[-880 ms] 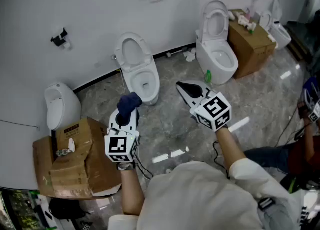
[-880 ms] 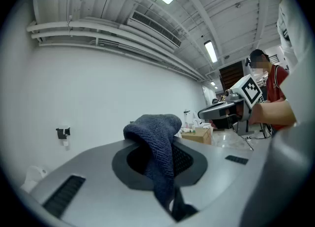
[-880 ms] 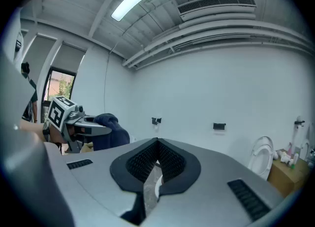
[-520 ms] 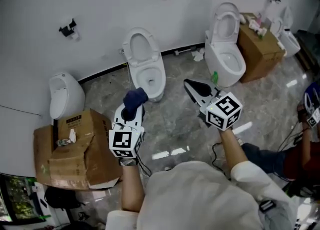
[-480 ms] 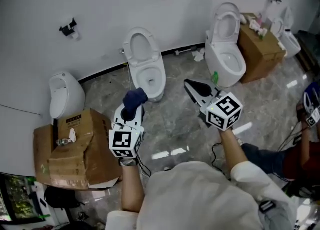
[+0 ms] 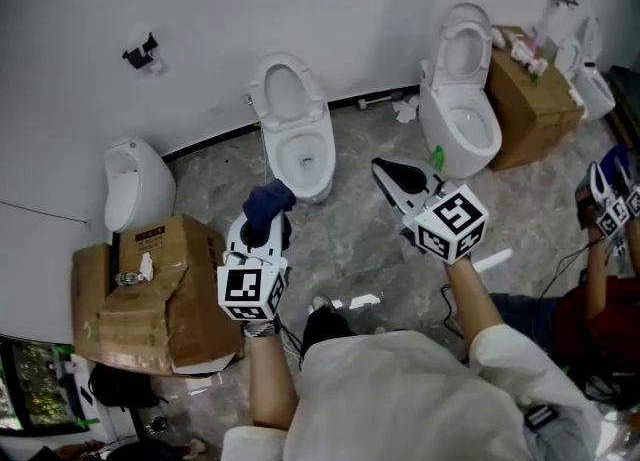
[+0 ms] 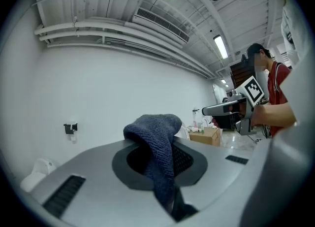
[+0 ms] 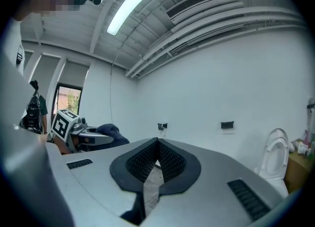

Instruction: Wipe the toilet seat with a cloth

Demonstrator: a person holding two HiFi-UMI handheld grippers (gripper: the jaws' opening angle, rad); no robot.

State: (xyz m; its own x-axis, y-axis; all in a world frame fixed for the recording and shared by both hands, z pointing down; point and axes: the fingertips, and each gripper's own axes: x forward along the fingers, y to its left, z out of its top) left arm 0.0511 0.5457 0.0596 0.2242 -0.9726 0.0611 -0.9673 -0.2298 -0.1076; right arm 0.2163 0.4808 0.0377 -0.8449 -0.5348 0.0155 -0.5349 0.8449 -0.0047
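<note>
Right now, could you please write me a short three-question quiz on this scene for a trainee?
1. True or false: the dark blue knitted cloth is held in the right gripper.
2. In the head view, which fixture sits to the left of the open white ceramic toilet nearest the cloth? A) a white urinal B) a steel sink C) a bathtub
3. Fill in: the right gripper's jaws stand ___ (apart / together).

Key
1. False: the left gripper is shut on the cloth, and the right gripper is empty.
2. A
3. together
</note>
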